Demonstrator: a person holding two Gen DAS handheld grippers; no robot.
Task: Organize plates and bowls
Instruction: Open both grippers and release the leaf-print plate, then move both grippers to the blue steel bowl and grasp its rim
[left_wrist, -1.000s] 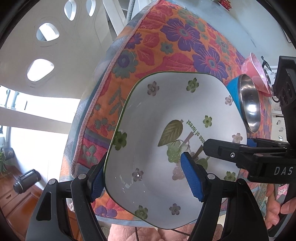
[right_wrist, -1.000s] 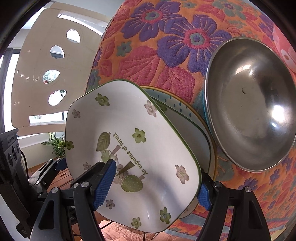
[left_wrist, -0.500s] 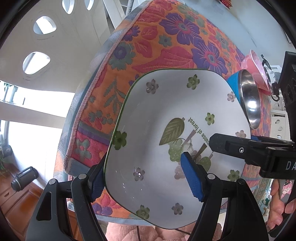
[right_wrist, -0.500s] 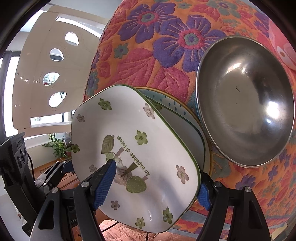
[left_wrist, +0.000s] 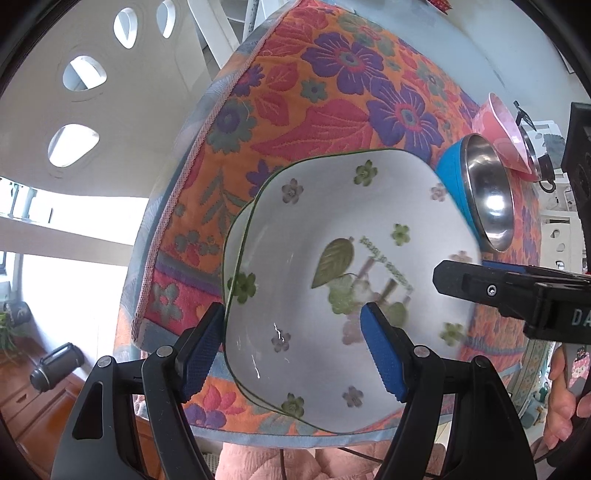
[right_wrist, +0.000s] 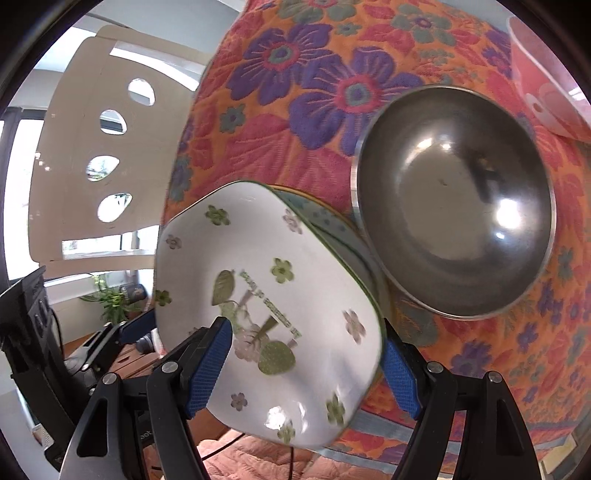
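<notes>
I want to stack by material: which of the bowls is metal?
The round steel bowl with a blue outside; the square flowered bowl and pink bowl are not.

The white flowered plate (right_wrist: 266, 295) has tilted and lifted off the blue-rimmed plate (right_wrist: 328, 225) beneath.

Right claw (right_wrist: 304, 365) straddles white floral plate (right_wrist: 266, 295) beside steel bowl (right_wrist: 456, 201).

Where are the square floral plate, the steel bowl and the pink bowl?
square floral plate (left_wrist: 317, 295): left wrist view, white inner face beside the leaf print.
steel bowl (right_wrist: 454, 236): right wrist view, inside bottom.
pink bowl (left_wrist: 498, 125): left wrist view, outer wall.
</notes>
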